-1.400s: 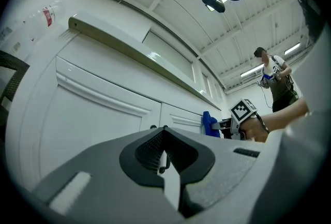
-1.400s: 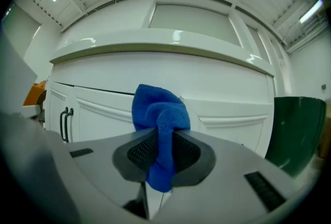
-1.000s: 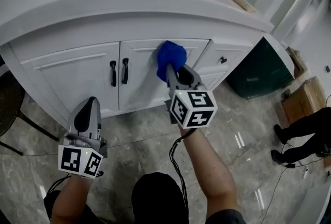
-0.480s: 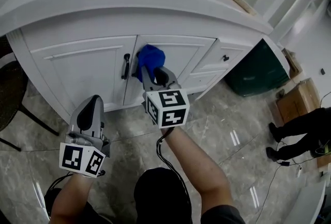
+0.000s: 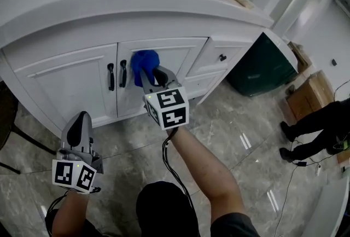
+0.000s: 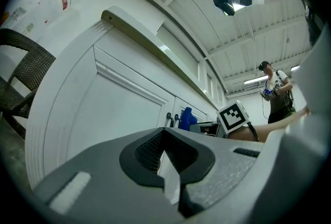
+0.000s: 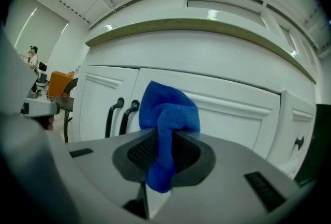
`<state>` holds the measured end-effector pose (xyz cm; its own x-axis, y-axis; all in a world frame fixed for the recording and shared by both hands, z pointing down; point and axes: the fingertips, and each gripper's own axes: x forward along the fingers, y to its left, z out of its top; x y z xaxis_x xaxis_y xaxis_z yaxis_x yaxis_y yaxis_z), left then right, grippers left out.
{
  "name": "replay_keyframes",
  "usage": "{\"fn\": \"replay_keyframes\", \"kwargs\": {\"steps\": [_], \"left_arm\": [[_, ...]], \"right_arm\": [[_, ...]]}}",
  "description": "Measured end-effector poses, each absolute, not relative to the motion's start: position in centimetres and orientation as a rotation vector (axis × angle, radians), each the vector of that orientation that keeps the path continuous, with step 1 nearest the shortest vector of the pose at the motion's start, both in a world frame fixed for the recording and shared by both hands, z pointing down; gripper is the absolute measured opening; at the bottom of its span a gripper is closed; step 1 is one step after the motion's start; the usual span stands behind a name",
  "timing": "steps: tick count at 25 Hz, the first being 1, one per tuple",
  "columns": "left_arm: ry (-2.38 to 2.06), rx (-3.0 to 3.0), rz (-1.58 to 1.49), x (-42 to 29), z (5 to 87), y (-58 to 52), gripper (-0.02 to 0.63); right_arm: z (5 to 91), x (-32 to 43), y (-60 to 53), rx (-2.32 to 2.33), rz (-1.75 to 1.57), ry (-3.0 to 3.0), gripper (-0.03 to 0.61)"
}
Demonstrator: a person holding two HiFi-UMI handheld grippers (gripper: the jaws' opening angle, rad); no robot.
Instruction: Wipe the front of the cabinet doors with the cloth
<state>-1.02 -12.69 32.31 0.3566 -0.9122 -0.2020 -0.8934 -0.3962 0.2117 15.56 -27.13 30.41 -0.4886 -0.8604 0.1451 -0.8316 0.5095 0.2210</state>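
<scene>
As the cloth (image 5: 145,61), clenched in the right gripper (image 5: 145,74), was swept left to the handles (image 5: 111,77), the left door (image 5: 68,82) is judged next; left gripper (image 5: 82,119) closed, empty.

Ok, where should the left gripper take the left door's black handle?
Probably mid-bar on the left handle, straight in from the front, jaws spread sideways. It is a slim upright bar standing off the door; the right handle sits close beside it, so keep the left gripper centred.
</scene>
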Motion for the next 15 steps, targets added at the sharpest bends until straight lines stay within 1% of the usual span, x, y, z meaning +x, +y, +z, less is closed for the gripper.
{"fn": "replay_keyframes", "kwargs": {"steps": [6, 10, 15], "left_arm": [[-1.652, 2.556, -0.362, 1.8, 34.3, -13.6, 0.0], [-1.64, 2.566, -0.339, 3.4, 34.6, -14.2, 0.0], [-1.646, 2.566, -0.327, 4.1, 34.7, -14.6, 0.0]], "right_arm": [[31.6, 22.5, -29.3, 1.545, -0.207, -2.448, 0.052], [33.0, 27.1, -30.7, 1.627, -0.129, -2.418, 0.052], [32.6, 32.6, -31.5, 1.761, -0.075, -2.343, 0.052]]}}
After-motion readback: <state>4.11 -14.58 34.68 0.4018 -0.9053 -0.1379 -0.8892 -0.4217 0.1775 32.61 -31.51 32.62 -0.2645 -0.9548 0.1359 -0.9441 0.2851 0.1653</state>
